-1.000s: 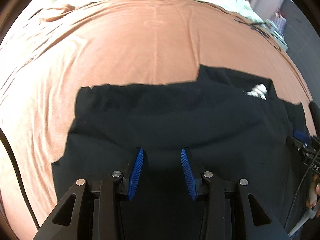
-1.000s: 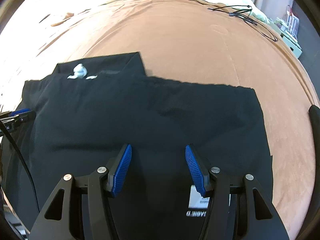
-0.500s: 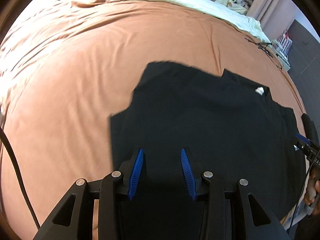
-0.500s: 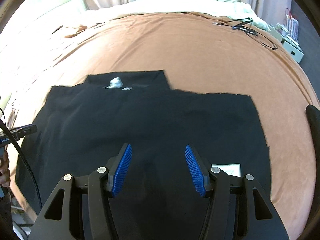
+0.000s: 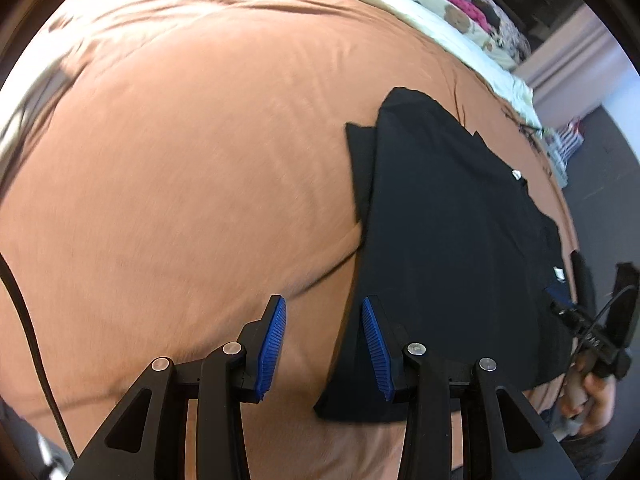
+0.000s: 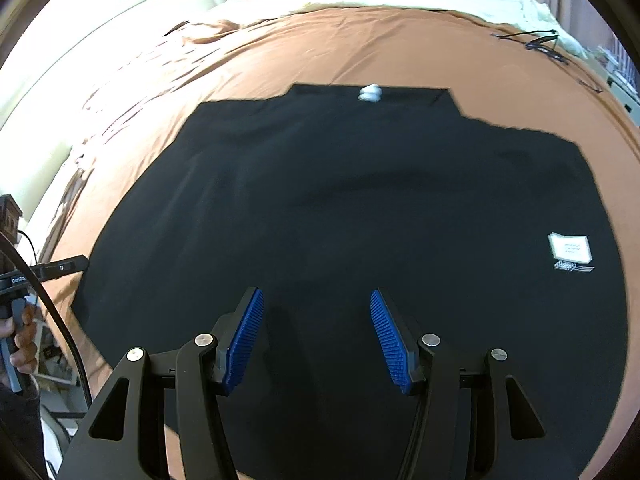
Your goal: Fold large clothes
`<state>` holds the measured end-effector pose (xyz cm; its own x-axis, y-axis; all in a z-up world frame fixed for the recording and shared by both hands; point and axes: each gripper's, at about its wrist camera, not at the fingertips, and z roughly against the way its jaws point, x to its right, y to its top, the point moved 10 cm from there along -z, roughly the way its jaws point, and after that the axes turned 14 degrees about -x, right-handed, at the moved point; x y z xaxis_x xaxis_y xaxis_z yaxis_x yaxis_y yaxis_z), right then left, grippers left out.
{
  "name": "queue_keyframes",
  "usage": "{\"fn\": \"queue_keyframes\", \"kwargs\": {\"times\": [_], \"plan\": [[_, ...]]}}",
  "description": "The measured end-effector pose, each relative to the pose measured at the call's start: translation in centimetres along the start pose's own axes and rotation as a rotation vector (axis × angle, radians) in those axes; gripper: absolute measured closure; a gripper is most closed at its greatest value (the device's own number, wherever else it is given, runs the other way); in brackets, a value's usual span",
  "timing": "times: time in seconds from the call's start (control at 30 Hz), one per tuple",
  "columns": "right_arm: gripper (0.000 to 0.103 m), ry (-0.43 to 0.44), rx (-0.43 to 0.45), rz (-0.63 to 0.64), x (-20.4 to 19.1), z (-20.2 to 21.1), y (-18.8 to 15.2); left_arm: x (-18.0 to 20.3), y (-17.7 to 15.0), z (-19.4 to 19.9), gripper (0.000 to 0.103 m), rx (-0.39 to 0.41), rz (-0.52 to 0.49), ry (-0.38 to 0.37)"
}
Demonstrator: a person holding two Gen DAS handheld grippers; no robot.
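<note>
The left gripper (image 5: 323, 344) hangs with its ribbed blue pads (image 5: 273, 346) spread and nothing between them, above the rust-brown bedspread (image 5: 180, 168) right at the near left edge of the black T-shirt (image 5: 452, 240). The right gripper (image 6: 317, 334) is likewise spread and empty over the shirt's middle. The matte shirt lies flat, mostly smooth, on the softly wrinkled spread. Only the right view shows its white collar tag (image 6: 370, 93), a square white print (image 6: 570, 249) and a black cable (image 6: 540, 42) beyond; the left view shows a floral pillow (image 5: 460, 12).
</note>
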<state>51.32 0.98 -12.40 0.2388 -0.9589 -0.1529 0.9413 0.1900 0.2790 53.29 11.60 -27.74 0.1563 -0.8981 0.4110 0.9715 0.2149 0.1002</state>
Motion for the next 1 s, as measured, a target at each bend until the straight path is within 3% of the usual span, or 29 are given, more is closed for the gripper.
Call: {"fn": "queue_keyframes", "kwargs": {"times": [0.07,0.4,0.5,0.63,0.77,0.87,1.0], "plan": [[0.057,0.023,-0.004,0.001,-0.6,-0.3,-0.5,0.0,-0.7,-0.2,0.061,-0.015,0.020,-0.052],[0.060,0.057,0.015,-0.020,-1.3,-0.6,-3.5,0.6,-4.4,-1.9,0.061,-0.129,0.103,-0.304],[0.061,0.044,0.017,-0.027,-1.1,-0.6,-5.0,0.7,-4.6,-2.2,0.061,-0.132,0.137,-0.362],[0.063,0.028,0.030,-0.047,-1.6,-0.4,-7.0,1.3,-3.7,-2.6,0.061,-0.122,0.154,-0.386],[0.080,-0.003,0.027,-0.061,-2.0,-0.3,-8.6,2.3,-3.1,-2.7,0.061,-0.111,0.133,-0.353],[0.088,-0.010,0.021,-0.072,-1.9,-0.1,-8.6,2.7,-3.3,-2.5,0.074,-0.098,0.110,-0.333],[0.091,-0.010,0.004,-0.075,-1.3,-0.9,-6.1,2.4,-3.5,-2.2,0.080,-0.079,0.119,-0.357]]}}
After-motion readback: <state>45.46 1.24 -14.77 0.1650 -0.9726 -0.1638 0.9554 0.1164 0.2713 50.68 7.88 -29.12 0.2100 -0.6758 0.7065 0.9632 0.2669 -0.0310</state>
